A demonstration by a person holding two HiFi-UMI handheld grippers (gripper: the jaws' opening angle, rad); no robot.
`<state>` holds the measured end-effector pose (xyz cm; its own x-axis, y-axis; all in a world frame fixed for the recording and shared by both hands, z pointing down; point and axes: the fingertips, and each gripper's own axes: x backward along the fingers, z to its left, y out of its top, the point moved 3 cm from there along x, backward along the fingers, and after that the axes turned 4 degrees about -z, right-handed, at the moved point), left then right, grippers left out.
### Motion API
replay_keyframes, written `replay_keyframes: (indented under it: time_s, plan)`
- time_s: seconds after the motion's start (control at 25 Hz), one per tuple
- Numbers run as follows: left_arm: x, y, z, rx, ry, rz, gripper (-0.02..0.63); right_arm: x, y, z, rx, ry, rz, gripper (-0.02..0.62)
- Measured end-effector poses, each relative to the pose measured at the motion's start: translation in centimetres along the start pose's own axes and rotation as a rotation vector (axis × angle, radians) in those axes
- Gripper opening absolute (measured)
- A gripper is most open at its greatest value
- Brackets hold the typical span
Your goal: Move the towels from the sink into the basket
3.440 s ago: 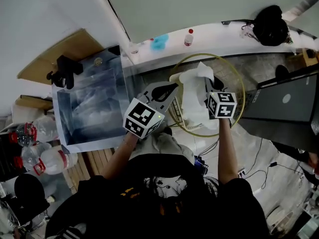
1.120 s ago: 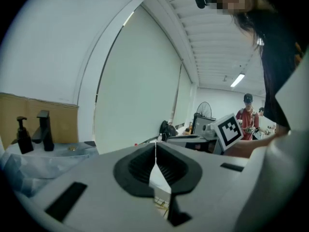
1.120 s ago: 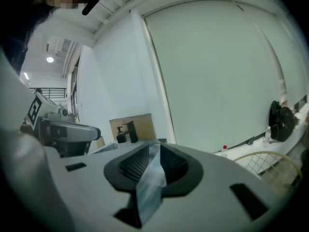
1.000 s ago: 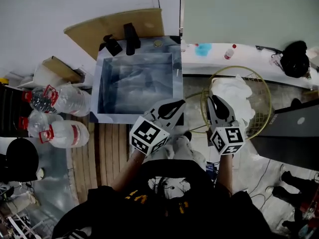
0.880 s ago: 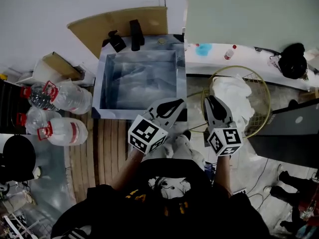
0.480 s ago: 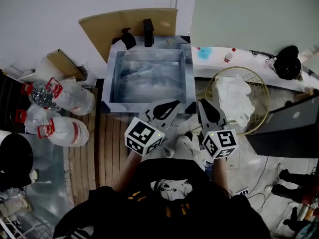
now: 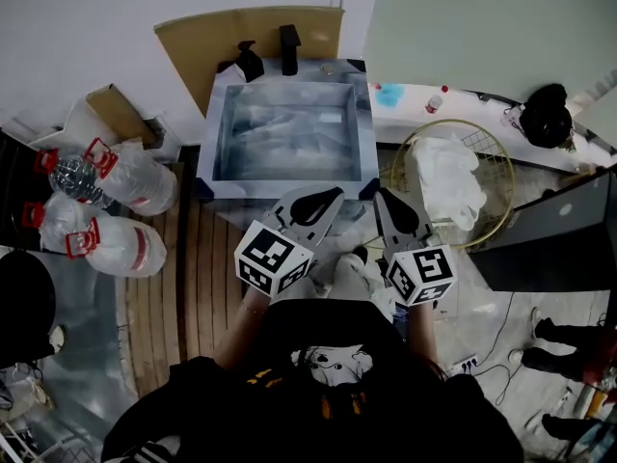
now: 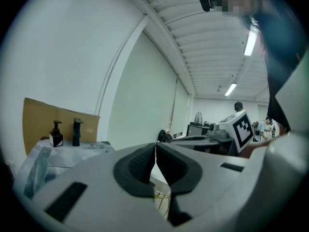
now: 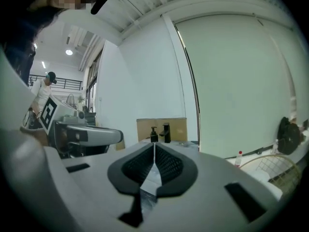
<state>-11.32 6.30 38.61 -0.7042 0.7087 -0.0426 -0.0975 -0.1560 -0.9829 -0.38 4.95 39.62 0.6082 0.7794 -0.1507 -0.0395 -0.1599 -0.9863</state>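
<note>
Left gripper (image 7: 335, 192) and right gripper (image 7: 377, 194) both pinched together empty, right one's jaws just closed, hanging by the sink's (image 7: 213, 133) near edge, towels (image 7: 445, 177) in the basket (image 7: 512, 183) alongside.

The sink (image 7: 218, 133) looks like glossy metal, its walls throwing pale reflections; the cardboard (image 7: 202, 41) behind it is matt brown. White towels (image 7: 445, 177) lie as soft, crumpled cloth in a thin wire basket (image 7: 494, 167). The floor slats (image 7: 188, 258) look wooden — the bottles (image 7: 130, 177) beside them are clear plastic.
</note>
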Motion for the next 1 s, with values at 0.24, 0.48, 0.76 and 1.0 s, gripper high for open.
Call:
replay_keyframes:
  time_s: [0.24, 0.48, 0.76, 1.0]
  plan:
    - [0.5, -0.2, -0.5, 0.005, -0.003, -0.011, 0.008, 1.1, -0.2, 0.2, 0.017, -0.007, 0.007, 0.009]
    - [0.8, -0.3, -0.7, 0.009, -0.007, -0.01, 0.008, 1.7, -0.3, -0.5, 0.028, -0.029, 0.013, 0.008]
    - [0.6, -0.5, -1.0, 0.016, -0.016, -0.002, 0.008, 2.8, -0.5, -2.1, 0.056, -0.057, 0.037, 0.008]
    - [-0.3, -0.7, -0.7, 0.016, -0.024, 0.001, 0.008, 3.8, -0.3, -4.9, 0.066, -0.116, 0.032, 0.006]
